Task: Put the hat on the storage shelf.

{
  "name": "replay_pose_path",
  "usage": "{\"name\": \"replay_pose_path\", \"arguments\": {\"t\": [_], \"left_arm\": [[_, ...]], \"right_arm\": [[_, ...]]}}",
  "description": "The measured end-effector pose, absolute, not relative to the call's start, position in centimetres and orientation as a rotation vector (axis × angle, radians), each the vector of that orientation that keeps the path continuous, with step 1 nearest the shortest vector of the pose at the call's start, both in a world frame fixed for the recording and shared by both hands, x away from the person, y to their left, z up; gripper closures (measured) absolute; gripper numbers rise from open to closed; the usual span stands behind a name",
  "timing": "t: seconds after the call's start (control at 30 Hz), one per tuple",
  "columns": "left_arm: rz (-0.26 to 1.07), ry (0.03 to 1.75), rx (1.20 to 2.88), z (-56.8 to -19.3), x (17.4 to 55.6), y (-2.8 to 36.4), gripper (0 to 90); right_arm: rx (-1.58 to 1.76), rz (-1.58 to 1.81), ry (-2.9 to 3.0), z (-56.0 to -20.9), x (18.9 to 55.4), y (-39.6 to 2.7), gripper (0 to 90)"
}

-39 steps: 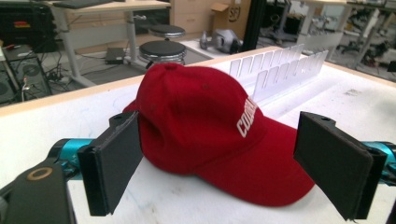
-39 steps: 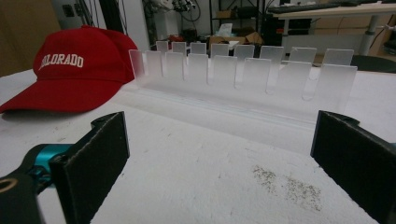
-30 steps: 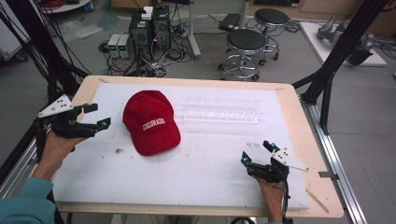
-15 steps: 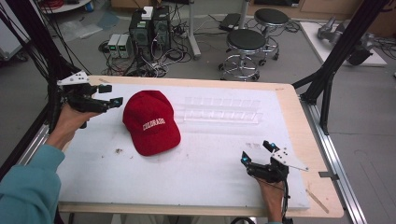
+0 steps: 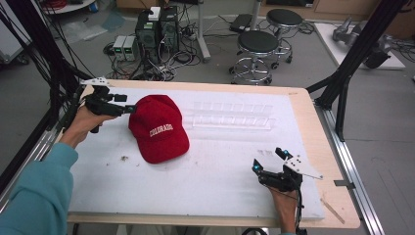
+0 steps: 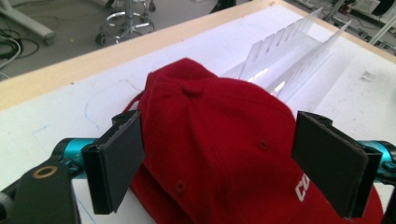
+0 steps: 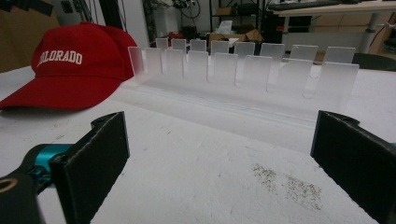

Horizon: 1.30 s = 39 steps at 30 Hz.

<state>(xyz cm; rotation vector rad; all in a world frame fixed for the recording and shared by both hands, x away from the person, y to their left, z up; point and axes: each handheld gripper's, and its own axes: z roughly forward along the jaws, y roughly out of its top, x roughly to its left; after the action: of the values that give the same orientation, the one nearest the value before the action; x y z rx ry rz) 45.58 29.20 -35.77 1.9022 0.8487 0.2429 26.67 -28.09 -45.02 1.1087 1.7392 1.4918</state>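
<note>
cap flat on counter, brim toward near edge, long axis front-back. left gripper fingers apart at crown; right gripper fingers apart, well away.

cap: on the table, left of its middle, brim toward the near edge
rack: on the table, just right of the cap, running away from it to the right
left gripper: at the cap's left rear edge, jaws wide on either side of its back
right gripper: right of the cap and nearer the front edge, well apart from it, in front of the rack's right end
stools: behind the cap, beyond the table's far edge
</note>
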Motion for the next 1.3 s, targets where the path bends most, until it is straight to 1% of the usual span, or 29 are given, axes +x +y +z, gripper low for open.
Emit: {"name": "replay_pose_path", "arguments": {"t": [0.17, 0.43, 0.63, 0.77, 0.9, 1.0, 1.03, 1.13, 1.17, 1.2, 1.27, 1.3], "left_arm": [[0.252, 0.861, 1.935, -36.5, 46.0, 28.7, 19.2], [0.222, 0.86, 1.996, -37.7, 46.2, 28.0, 20.0], [0.207, 0.893, 2.009, -39.0, 46.1, 28.3, 20.5], [0.175, 0.893, 2.029, -39.4, 46.0, 28.2, 23.9], [0.125, 0.876, 2.029, -39.6, 46.1, 27.8, 34.9], [0.104, 0.862, 2.025, -39.6, 46.0, 27.6, 47.5], [0.078, 0.849, 2.013, -39.5, 45.9, 27.4, 53.6], [0.089, 0.803, 2.026, -39.3, 45.5, 27.2, 66.1], [0.091, 0.777, 2.026, -39.0, 45.3, 27.1, 66.1], [0.089, 0.775, 2.024, -38.9, 45.2, 27.1, 75.0], [0.087, 0.768, 2.024, -38.6, 45.0, 27.0, 81.6], [0.088, 0.769, 2.027, -38.5, 44.9, 27.0, 82.8]], "right_arm": [[1.104, 1.493, 1.741, -45.0, 26.7, -28.1, 3.2], [1.106, 1.492, 1.745, -45.0, 26.6, -28.0, 3.2], [1.102, 1.49, 1.748, -45.0, 26.6, -28.0, 3.2], [1.098, 1.489, 1.748, -45.0, 26.6, -28.0, 3.2], [1.099, 1.485, 1.747, -45.0, 26.6, -28.0, 3.2], [1.097, 1.484, 1.746, -45.0, 26.6, -28.0, 3.2], [1.098, 1.485, 1.745, -45.0, 26.6, -27.9, 3.2], [1.1, 1.488, 1.746, -45.0, 26.6, -28.0, 3.2], [1.1, 1.488, 1.746, -45.0, 26.6, -28.0, 3.2], [1.101, 1.488, 1.745, -45.0, 26.6, -27.9, 3.2], [1.1, 1.488, 1.745, -45.0, 26.6, -28.0, 3.2], [1.1, 1.488, 1.745, -45.0, 26.6, -28.0, 3.2]]}}
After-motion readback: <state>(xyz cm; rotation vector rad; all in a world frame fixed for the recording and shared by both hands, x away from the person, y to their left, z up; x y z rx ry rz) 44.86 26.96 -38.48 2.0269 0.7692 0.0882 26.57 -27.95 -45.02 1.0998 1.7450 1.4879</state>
